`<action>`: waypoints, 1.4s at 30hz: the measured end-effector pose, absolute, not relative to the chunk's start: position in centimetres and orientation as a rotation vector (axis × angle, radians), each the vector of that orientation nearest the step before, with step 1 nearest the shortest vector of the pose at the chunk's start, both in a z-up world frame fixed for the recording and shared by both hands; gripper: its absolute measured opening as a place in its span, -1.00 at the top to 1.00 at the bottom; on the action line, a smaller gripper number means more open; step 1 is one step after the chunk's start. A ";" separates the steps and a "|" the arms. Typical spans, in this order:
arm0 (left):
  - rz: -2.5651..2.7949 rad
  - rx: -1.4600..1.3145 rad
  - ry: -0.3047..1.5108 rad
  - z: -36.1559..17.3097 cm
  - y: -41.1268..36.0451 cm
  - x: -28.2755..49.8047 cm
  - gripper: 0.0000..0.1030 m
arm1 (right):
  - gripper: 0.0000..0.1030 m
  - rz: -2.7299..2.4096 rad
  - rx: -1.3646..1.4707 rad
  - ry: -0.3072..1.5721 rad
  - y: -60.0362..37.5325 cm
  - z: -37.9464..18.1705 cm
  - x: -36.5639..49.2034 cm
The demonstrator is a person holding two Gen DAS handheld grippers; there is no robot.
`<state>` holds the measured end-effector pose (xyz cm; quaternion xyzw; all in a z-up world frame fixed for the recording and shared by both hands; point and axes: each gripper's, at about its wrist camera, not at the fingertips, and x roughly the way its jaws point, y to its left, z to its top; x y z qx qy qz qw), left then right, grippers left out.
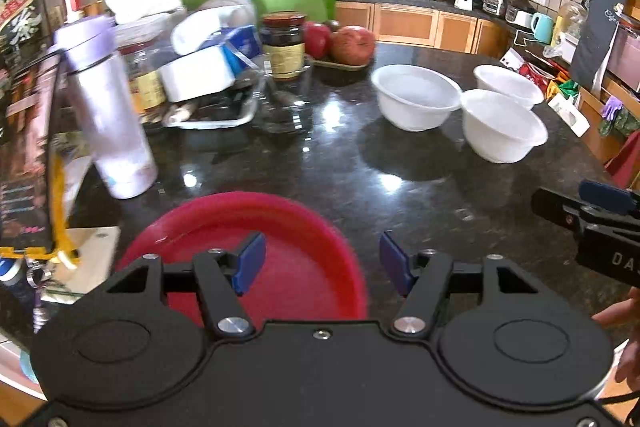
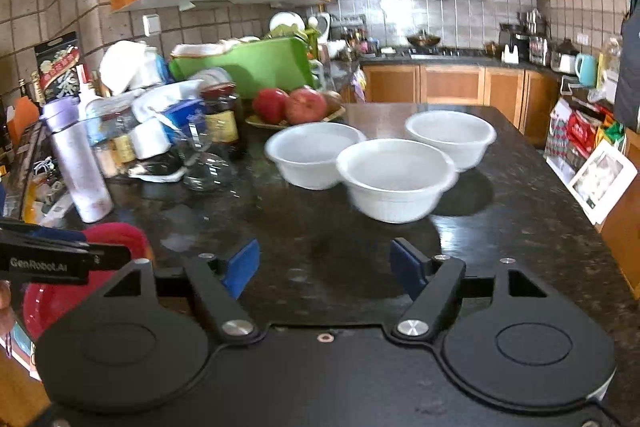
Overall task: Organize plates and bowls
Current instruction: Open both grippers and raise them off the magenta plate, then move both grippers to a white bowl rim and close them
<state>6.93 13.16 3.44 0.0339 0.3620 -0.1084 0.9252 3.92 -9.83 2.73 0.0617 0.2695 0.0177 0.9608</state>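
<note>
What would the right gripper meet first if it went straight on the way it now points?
Probably the nearest white bowl: it sits just ahead of the open right gripper, bare countertop between. Depth is uncertain.

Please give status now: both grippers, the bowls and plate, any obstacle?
Left gripper open above red plate, right gripper open, empty. Three white bowls apart, unstacked. Counter before bowls free.

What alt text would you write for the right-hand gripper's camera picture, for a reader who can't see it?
Three white bowls sit close together on a dark stone kitchen counter, ahead of the open, empty right gripper with blue pads. At the left edge are a red plate, the left gripper over it, and cluttered jars, a lilac bottle and red fruit.
</note>
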 end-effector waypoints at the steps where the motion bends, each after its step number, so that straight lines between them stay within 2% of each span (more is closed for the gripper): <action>1: -0.223 0.067 0.746 3.5 12.4 7.1 -0.29 | -0.46 0.034 0.129 0.555 -10.9 2.8 4.1; 11: -0.174 0.065 0.712 4.2 4.5 8.8 -0.29 | -0.46 0.065 0.140 0.535 -21.2 3.5 5.6; 21: -0.119 0.032 0.783 4.3 -0.9 10.8 -0.29 | -0.45 0.218 0.140 0.604 -27.2 3.9 10.0; 27: -0.138 0.022 0.843 4.7 -2.5 12.6 -0.28 | -0.42 0.306 0.230 0.732 -28.5 3.8 13.3; 42: -0.187 0.065 0.904 4.2 -4.4 17.0 -0.27 | -0.44 0.279 0.293 0.781 -27.5 5.0 17.9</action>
